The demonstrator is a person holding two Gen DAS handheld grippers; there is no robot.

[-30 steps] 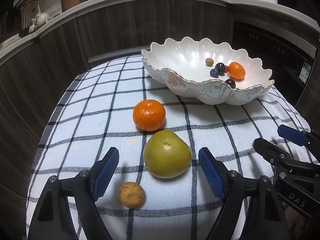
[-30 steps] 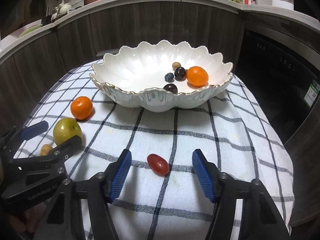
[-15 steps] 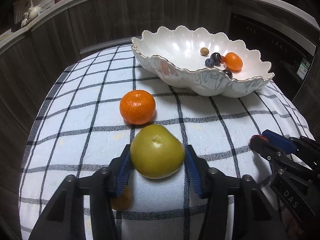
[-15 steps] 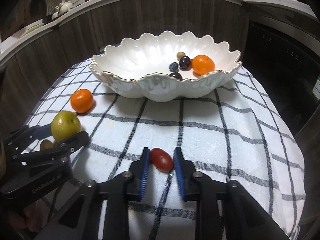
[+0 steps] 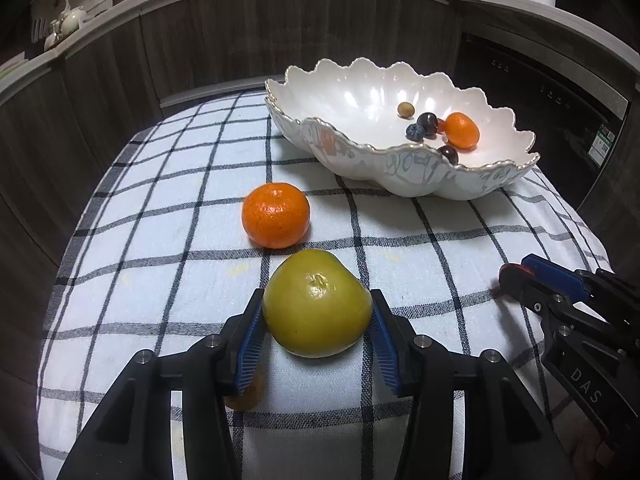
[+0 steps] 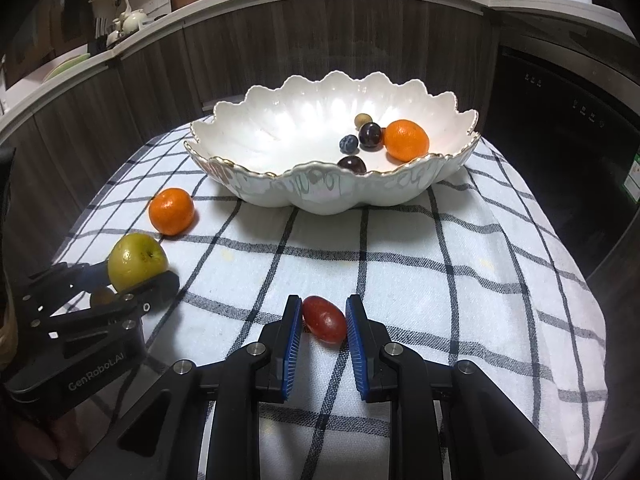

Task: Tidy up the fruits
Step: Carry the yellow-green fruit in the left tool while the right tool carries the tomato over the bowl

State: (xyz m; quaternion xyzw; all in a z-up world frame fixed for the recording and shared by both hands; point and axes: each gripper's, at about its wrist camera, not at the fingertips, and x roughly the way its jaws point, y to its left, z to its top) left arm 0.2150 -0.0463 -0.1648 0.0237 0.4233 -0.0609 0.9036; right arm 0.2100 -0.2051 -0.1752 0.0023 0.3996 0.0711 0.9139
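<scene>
Left wrist view: your left gripper has just closed partway and now clamps the green fruit by its widest part, both blue pads pressed to its sides. It sits on the checked cloth, near the front edge, with the tangerine just beyond it and a small brown fruit half hidden under the left finger. The green one looks firm, smooth and fairly heavy, so I judge a grip across the middle right; squeeze no harder, since waxy skin can slip. The bowl stands further back to the right. Lift clear of the tangerine, then cross its scalloped rim from above; that rim looks brittle.

Right wrist view: your right gripper has just closed down nearly all the way onto the red grape, pads touching its two long sides. It rests on the cloth, near the front, well apart from the bowl. A grape is light, soft and easily crushed, so hold gently. The cloth between it and the bowl is bare. Drop it into the bowl's empty left half, away from the fruits already inside.
</scene>
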